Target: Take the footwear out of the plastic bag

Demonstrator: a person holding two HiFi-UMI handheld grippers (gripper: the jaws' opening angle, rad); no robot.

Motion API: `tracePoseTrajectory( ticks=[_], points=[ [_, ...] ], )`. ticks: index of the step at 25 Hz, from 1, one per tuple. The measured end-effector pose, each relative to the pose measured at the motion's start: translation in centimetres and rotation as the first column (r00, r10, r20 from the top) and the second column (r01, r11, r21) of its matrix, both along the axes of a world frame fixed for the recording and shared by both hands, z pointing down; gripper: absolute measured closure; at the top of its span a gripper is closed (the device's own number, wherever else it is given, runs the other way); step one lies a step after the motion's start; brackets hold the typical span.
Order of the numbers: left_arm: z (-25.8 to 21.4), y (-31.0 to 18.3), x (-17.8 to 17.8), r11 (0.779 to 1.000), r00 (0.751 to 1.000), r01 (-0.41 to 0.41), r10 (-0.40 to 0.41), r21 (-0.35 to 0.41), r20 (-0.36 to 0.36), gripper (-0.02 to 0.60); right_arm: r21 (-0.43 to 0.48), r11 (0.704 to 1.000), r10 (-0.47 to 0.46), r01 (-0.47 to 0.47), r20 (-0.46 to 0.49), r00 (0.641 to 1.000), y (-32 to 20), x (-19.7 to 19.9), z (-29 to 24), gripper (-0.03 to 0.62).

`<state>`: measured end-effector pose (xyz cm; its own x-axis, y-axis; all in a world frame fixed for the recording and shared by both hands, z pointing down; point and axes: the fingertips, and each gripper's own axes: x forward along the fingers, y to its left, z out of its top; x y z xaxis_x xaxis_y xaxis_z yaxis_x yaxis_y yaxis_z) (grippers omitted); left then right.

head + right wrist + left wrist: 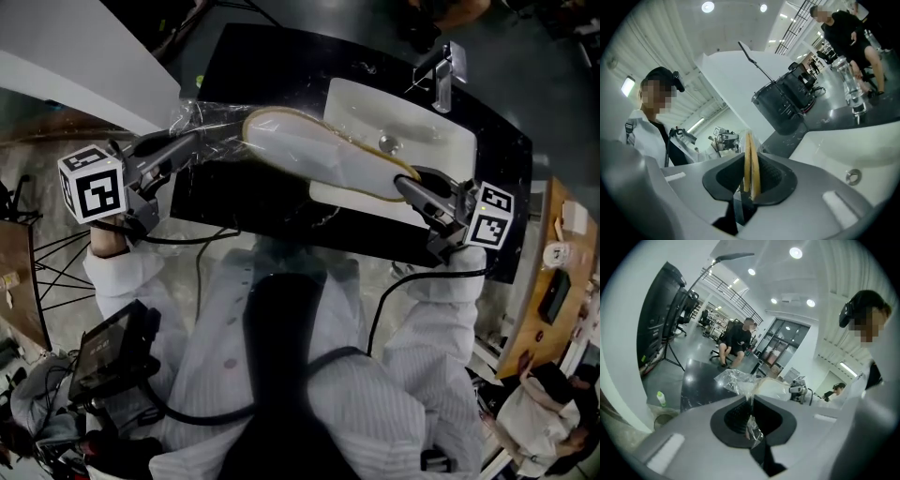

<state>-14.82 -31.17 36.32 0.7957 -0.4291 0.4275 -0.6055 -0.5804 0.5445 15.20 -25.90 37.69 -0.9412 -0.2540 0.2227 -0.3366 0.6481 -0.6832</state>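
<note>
Your L tongs [751, 403] clamp the plastic bag [202, 117] end and R tongs [751, 161] pinch the slipper [309, 150] sole, bagged slipper aloft over the worktop [272, 56] sink [441, 141], opposed grips prob. for pulling apart.

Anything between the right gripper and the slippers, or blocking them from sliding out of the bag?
Nothing visible. The right gripper is clamped on the tan soles of the slippers; the left gripper pinches the bunched far end of the bag. Both hang over the sink, with open space on the right gripper's side.
</note>
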Motion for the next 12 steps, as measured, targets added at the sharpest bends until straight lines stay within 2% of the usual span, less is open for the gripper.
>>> tracePoseTrajectory(
  ticks=[3, 6, 9, 12],
  points=[
    [0.1, -1.3, -0.9, 0.994, 0.994, 0.091, -0.095, 0.059, 0.06, 0.58, 0.026, 0.995, 0.101, -0.099, -0.074, 0.992, -0.3, 2.3, -0.1, 0.517],
    [-0.3, -2.2, -2.5, 0.968, 0.965, 0.201, -0.223, 0.152, 0.141, 0.58, 0.085, 0.971, 0.233, -0.222, -0.16, 0.959, -0.4, 4.7, -0.6, 0.517],
    [-1.7, -2.8, -3.8, 0.912, 0.915, 0.304, -0.36, 0.276, 0.183, 0.58, 0.201, 0.923, 0.377, -0.329, -0.293, 0.879, -0.4, 7.1, -1.2, 0.519],
    [-3.1, -3.0, -2.9, 0.851, 0.869, 0.352, -0.452, 0.391, 0.201, 0.58, 0.378, 0.845, 0.515, -0.379, -0.378, 0.769, -0.9, 6.8, -2.9, 0.52]
  ],
)
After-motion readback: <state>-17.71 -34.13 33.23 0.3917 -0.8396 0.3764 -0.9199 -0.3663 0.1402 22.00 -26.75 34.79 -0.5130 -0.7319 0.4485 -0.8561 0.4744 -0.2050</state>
